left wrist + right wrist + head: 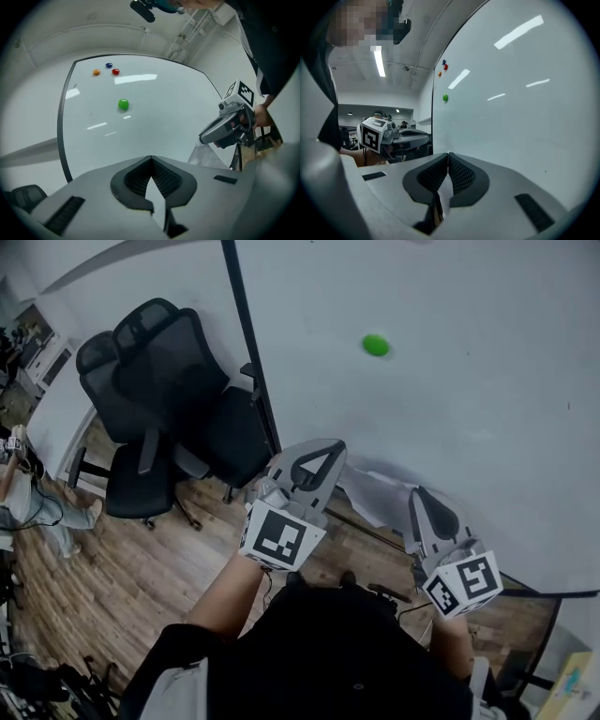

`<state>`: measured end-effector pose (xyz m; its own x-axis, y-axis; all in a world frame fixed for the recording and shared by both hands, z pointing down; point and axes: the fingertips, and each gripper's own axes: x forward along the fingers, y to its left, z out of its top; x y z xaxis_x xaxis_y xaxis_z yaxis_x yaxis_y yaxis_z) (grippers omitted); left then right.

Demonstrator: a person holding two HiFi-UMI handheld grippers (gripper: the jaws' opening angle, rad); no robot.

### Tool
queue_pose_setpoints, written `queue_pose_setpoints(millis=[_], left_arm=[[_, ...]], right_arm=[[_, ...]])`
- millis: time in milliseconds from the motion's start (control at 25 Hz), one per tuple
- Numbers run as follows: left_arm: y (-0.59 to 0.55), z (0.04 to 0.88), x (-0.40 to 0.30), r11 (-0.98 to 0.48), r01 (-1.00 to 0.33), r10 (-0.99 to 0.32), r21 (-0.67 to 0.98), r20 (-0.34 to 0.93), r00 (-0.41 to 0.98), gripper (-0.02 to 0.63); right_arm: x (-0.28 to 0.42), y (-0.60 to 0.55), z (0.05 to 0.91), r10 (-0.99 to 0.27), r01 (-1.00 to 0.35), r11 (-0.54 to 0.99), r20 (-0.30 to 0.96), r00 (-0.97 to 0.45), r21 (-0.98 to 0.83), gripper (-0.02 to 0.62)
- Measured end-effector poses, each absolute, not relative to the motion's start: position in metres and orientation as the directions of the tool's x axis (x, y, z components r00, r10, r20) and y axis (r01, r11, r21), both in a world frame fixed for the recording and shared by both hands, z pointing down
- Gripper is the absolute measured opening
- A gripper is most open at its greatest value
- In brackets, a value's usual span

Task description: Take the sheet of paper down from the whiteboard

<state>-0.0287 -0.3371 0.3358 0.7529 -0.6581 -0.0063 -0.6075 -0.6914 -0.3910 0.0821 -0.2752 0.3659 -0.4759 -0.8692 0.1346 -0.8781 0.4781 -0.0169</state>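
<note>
The sheet of paper [373,491] is gripped at both ends. The left tool [326,454] is closed on its left edge and the right tool [419,497] on its right edge, and a white sliver of paper is seen pinched between the pads in each gripper view. The sheet is slung between the two tools, rumpled and sagging in the middle, so its long axis runs from side to side along the lower part of the whiteboard [469,390]. It lies just ahead of both tools, close to the board's face; whether it touches the board cannot be told. The green magnet [376,345] is seen well above the sheet's top edge and apart from it, so the sheet is judged to be free of its fastening. Neither hand is nearer than the other. The coming move is judged to be a joint pull away from the board, with the spacing of the tools kept so that the sheet is not torn.
</note>
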Motion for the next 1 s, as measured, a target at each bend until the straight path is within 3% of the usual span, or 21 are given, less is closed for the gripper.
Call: queue_pose_setpoints(millis=[600, 1000], left_arm=[[-0.280, 0.481, -0.038, -0.828, -0.561, -0.557, -0.024, 0.151, 0.816, 0.012], [-0.252, 0.543, -0.044, -0.832, -0.548, -0.532, 0.079, 0.165, 0.831, 0.012]], right_arm=[[0.052, -0.262, 0.469, -0.746, -0.789, 0.604, 0.269, -0.609, -0.111, 0.020], [0.043, -0.244, 0.537, -0.695, -0.749, 0.655, 0.310, -0.648, -0.097, 0.020]])
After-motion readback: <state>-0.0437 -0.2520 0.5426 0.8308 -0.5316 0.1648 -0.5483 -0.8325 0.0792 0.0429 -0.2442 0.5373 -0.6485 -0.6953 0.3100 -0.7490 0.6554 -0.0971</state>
